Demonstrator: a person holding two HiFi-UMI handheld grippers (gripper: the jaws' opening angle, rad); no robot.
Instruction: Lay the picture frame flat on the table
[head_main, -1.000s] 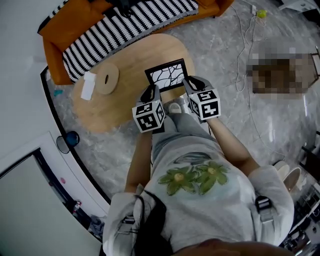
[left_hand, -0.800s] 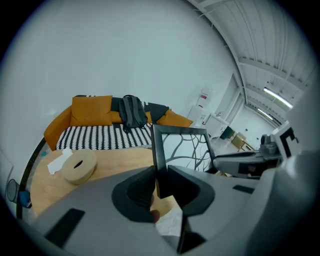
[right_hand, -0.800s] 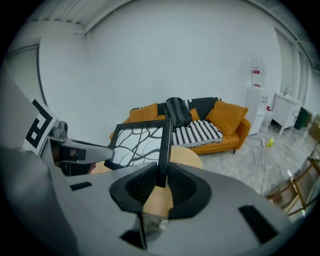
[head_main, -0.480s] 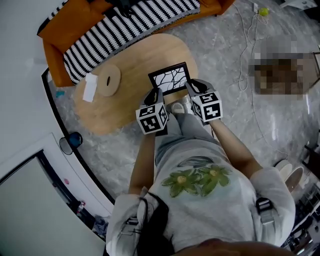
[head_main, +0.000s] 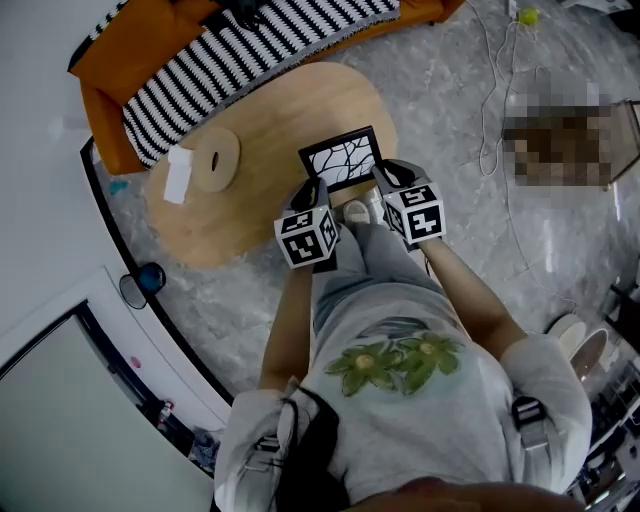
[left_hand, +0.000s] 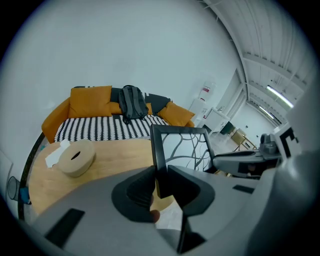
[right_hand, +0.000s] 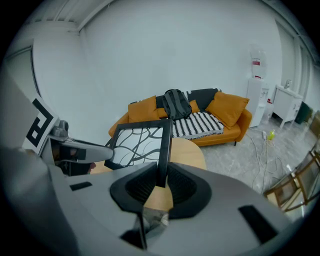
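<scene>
A black picture frame (head_main: 342, 157) with a white, black-branched print is held over the near edge of the oval wooden table (head_main: 260, 130), its face tilted up toward the head view. My left gripper (head_main: 312, 190) is shut on its left edge. My right gripper (head_main: 385, 176) is shut on its right edge. In the left gripper view the frame (left_hand: 182, 145) rises out of the left gripper (left_hand: 160, 174). The right gripper view shows the frame (right_hand: 140, 142) edge-on between the pads of the right gripper (right_hand: 162, 176). I cannot tell whether the frame's lower edge touches the table.
A round wooden tissue box (head_main: 214, 158) and a white tissue (head_main: 178, 172) sit on the table's left part. Behind the table stands an orange sofa (head_main: 110, 60) with a striped cushion and a dark backpack (left_hand: 131, 104). A cable (head_main: 488, 100) lies on the marble floor at right.
Both grippers and the frame have shifted very slightly toward the person. Both grips look the same.
</scene>
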